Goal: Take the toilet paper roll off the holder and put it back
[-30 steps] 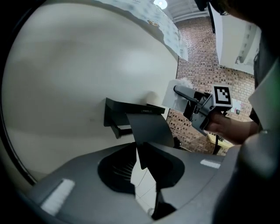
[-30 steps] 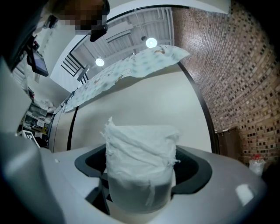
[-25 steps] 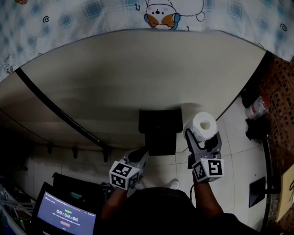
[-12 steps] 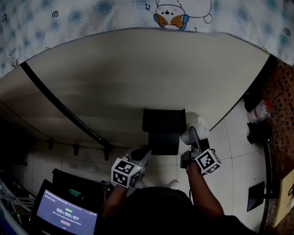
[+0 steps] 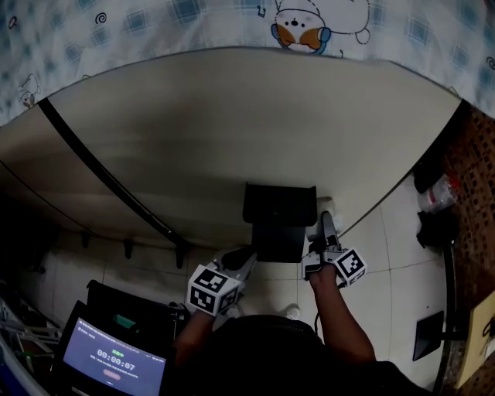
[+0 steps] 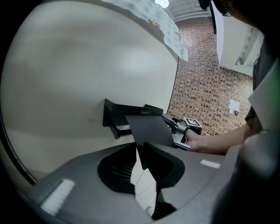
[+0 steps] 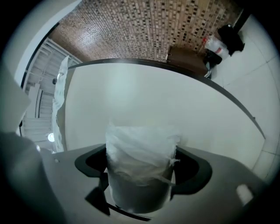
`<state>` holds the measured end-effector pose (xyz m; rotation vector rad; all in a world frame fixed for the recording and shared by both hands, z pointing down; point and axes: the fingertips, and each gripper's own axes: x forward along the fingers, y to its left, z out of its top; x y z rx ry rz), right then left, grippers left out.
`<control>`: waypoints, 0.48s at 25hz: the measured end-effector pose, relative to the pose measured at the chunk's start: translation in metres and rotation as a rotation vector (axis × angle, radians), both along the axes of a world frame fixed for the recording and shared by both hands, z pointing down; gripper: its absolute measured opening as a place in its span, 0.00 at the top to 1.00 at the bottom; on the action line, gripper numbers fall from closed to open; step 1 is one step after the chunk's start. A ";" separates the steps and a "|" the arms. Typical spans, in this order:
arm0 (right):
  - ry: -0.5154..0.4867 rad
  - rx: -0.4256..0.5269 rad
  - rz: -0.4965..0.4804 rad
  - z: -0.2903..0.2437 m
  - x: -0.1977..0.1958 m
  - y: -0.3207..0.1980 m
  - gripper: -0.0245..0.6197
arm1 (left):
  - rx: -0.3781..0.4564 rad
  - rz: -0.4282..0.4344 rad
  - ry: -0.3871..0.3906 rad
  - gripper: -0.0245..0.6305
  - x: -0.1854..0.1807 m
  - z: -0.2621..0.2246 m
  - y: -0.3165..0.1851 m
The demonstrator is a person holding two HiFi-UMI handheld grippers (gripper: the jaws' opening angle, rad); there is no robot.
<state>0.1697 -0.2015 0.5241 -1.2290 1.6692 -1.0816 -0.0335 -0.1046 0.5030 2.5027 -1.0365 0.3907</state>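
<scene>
A black toilet paper holder (image 5: 278,205) is fixed to the pale wall, and its cover flap (image 5: 278,241) is tilted out. My left gripper (image 5: 241,261) is at the flap's lower left corner. In the left gripper view the flap (image 6: 148,131) runs down between the jaws, which are shut on its lower edge. My right gripper (image 5: 325,230) is close against the holder's right side, shut on the white toilet paper roll (image 7: 140,162). The roll fills the space between the jaws and faces the wall. In the head view the roll is mostly hidden behind the gripper and holder.
A black rail (image 5: 108,182) runs diagonally along the wall to the left. At the lower left stands a screen (image 5: 112,360) showing a timer. Dark bags (image 5: 435,224) lie on the tiled floor at the right, by a brick wall (image 6: 205,96). Patterned cloth (image 5: 232,19) hangs above.
My right gripper has carried the roll from open view right of the holder in toward the wall, tight against the holder's side. The left gripper has stayed at the flap.
</scene>
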 end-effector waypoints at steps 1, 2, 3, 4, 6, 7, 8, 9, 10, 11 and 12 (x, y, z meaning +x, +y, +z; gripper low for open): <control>-0.030 0.008 -0.004 -0.001 -0.001 -0.002 0.27 | -0.002 0.003 0.004 0.85 0.000 0.000 0.000; -0.062 0.021 -0.008 -0.003 -0.003 -0.003 0.27 | -0.004 0.007 0.009 0.85 0.000 -0.001 -0.001; -0.087 0.038 -0.011 -0.007 -0.004 -0.004 0.28 | -0.006 0.010 0.013 0.85 0.000 -0.001 -0.001; -0.104 0.057 -0.014 -0.011 -0.004 -0.005 0.28 | -0.006 0.014 0.016 0.85 0.000 -0.002 -0.002; -0.125 0.086 -0.024 -0.016 -0.005 -0.007 0.28 | -0.009 0.023 0.019 0.85 0.000 -0.003 -0.002; -0.127 0.094 -0.035 -0.017 -0.007 -0.008 0.28 | -0.011 0.026 0.019 0.85 0.000 -0.003 -0.002; -0.123 0.098 -0.051 -0.017 -0.009 -0.008 0.28 | -0.014 0.028 0.020 0.85 -0.001 -0.003 -0.002; -0.118 0.103 -0.073 -0.016 -0.013 -0.007 0.28 | -0.019 0.029 0.026 0.85 -0.001 -0.004 -0.001; -0.118 0.108 -0.098 -0.016 -0.017 -0.006 0.28 | -0.024 0.030 0.035 0.85 -0.002 -0.004 -0.001; -0.121 0.112 -0.123 -0.015 -0.021 -0.005 0.28 | -0.029 0.031 0.045 0.85 -0.002 -0.005 -0.001; -0.123 0.113 -0.146 -0.013 -0.025 -0.003 0.28 | -0.032 0.034 0.053 0.85 -0.002 -0.006 0.000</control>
